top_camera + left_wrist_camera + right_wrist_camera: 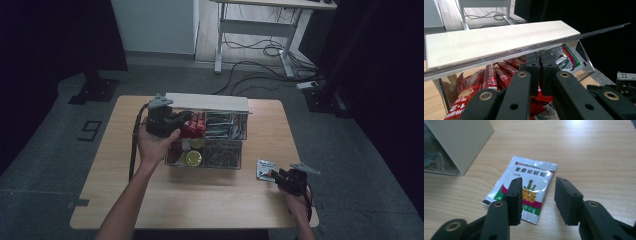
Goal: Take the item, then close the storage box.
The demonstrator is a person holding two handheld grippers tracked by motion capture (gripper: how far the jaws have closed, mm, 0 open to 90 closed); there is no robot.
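At frame centre, red sachets (490,75) are seen stowed in the clear organiser box (235,160). The left gripper (539,63) is clenched, apparently empty. At lower right, the remaining packet (524,188) is straddled, ungrasped, by the released right gripper (537,200).

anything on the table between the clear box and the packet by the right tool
No, bare wood separates the clear box from the packet in the high view; the right tool hangs open over the packet.

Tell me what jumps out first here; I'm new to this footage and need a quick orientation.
A clear compartmented box sits mid-table, its white lid raised, with red sachets packed in its left side. The left hand-held gripper reaches in there, jaws shut. Right of the box, a lone packet lies on the wood below the open right hand-held gripper.
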